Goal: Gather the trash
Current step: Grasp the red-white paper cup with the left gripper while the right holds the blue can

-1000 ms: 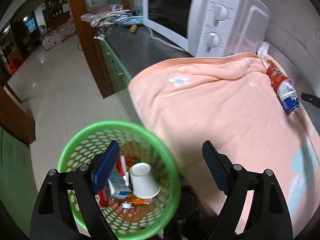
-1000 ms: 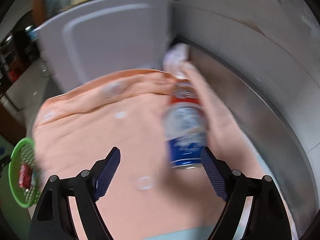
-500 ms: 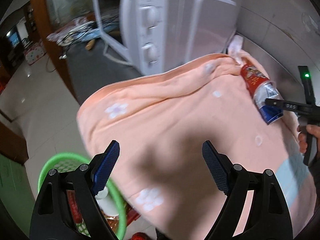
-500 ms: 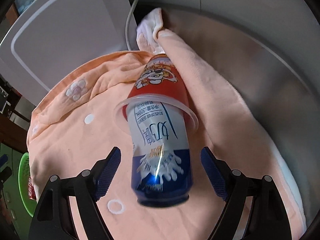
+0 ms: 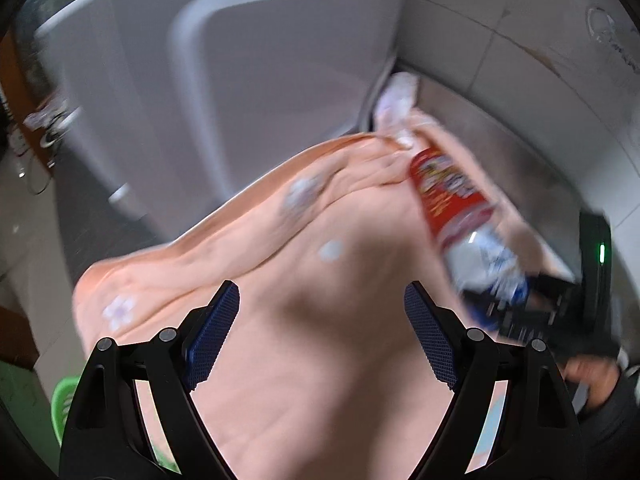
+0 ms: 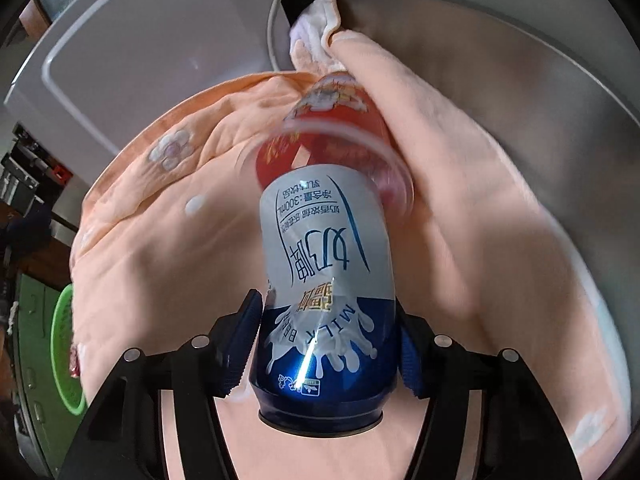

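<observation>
A blue and white milk beer can [image 6: 326, 280] lies on the peach towel [image 6: 160, 264], its far end inside a red printed plastic cup [image 6: 332, 136]. My right gripper [image 6: 328, 344] is shut on the can's blue base end, one pad on each side. In the left wrist view the can [image 5: 488, 268] and cup [image 5: 444, 188] lie at the right, with the right gripper [image 5: 540, 312] at the can's end. My left gripper [image 5: 322, 336] is open and empty above the towel [image 5: 304, 360]. The green trash basket [image 6: 64, 344] hangs below the counter edge at far left.
The white microwave [image 5: 224, 80] stands just behind the towel, its cord [image 6: 276, 16] running down at the back. A steel sink surface [image 6: 520, 80] curves around the right side. The basket's green rim [image 5: 64, 396] shows at the lower left.
My right gripper moved forward and closed on the can's base. My left gripper swung away from the basket to over the towel, toward the microwave.
</observation>
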A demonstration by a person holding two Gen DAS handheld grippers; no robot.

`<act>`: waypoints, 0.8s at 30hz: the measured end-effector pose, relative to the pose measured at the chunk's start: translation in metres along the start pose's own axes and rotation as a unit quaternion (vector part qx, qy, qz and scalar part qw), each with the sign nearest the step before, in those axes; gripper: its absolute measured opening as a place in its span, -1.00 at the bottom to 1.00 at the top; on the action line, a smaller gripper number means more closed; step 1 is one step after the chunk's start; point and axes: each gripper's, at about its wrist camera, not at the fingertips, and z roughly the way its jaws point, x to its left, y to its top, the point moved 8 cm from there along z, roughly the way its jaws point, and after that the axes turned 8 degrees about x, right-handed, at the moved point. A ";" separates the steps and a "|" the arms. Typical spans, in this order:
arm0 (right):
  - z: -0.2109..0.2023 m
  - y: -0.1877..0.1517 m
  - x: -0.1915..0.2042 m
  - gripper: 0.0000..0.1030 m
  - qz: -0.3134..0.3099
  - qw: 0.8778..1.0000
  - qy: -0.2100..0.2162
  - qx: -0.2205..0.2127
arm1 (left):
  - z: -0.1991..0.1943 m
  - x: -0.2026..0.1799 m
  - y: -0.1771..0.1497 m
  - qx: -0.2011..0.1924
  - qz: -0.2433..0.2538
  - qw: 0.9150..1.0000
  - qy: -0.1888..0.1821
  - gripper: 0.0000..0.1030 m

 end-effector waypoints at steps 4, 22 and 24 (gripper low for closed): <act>-0.009 -0.022 -0.001 0.14 -0.002 1.000 0.001 -0.003 | 0.014 -0.037 0.028 0.010 0.004 0.999 -0.035 0.66; -0.042 -0.074 -0.026 0.13 0.013 1.000 0.000 -0.028 | 0.104 -0.122 0.079 0.104 0.001 0.991 -0.081 0.64; -0.041 -0.076 -0.027 0.13 0.014 1.000 -0.001 -0.028 | 0.110 -0.125 0.080 0.113 -0.009 0.989 -0.092 0.64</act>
